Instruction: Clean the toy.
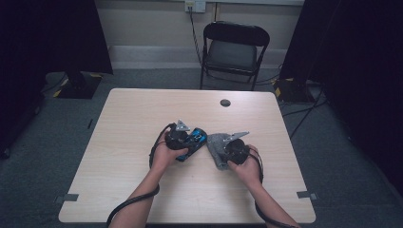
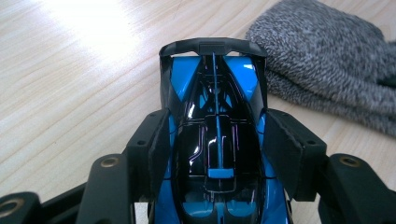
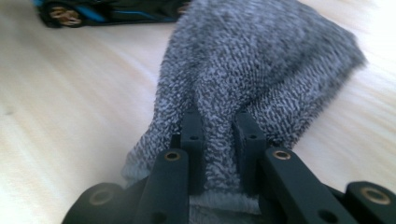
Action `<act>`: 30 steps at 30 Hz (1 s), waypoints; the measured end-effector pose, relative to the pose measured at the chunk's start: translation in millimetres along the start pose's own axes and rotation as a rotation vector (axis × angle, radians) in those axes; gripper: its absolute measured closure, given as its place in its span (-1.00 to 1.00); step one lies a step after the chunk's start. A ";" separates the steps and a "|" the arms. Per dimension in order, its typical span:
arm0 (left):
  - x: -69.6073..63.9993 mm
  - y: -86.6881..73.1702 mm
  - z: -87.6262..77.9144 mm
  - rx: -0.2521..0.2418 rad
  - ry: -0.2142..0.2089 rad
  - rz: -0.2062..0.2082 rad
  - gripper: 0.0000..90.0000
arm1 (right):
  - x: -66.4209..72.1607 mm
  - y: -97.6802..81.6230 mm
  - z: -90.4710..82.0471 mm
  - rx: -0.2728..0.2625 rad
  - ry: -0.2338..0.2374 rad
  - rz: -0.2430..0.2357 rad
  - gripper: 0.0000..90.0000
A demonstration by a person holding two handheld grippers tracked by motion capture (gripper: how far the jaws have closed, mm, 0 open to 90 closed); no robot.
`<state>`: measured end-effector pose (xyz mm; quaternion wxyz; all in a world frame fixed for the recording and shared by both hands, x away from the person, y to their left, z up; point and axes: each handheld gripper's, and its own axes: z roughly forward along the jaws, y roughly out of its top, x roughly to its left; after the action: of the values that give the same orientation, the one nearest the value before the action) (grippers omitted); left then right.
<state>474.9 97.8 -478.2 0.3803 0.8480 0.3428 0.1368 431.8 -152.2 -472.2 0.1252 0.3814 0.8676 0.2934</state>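
While the left gripper (image 2: 217,154) clamps its jaws on the flanks of the blue and black toy car (image 2: 215,140) at the centre of the left gripper view, the right gripper (image 3: 219,135) has its jaws pinched narrow on a fold of the grey knitted sock (image 3: 261,70), which lies spread toward the upper right of the right gripper view. Seen from the high view, both things sit on the wooden table (image 1: 133,114) near the middle of the frame, the car just left of the sock, close to touching. The work in hand looks like getting the car into the sock, or wiping it with the sock; which of the two I cannot tell. To do it well, the pinch on the fabric should stay firm while the car is kept level and held by its sides, so it does not twist out of the pads, and the two hands should close the small gap slowly. Counted: one car, one sock, two grippers, one folding chair (image 1: 234,50) beyond the table at top centre.
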 end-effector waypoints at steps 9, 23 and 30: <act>-0.3 0.1 -0.4 0.003 0.001 -0.001 -0.07 | 30.4 5.1 5.9 -0.007 0.055 -0.054 0.73; -0.8 -0.6 -1.1 0.004 0.005 0.001 -0.07 | 54.3 10.0 12.0 -0.025 0.109 -0.074 0.73; -1.2 -1.7 -1.5 -0.002 0.007 -0.008 -0.07 | 67.8 14.1 16.2 -0.030 0.149 -0.089 0.73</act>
<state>472.4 98.6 -478.5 0.3806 0.8457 0.3475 0.1384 401.2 -88.1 -476.2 0.0790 0.3176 0.8861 0.3282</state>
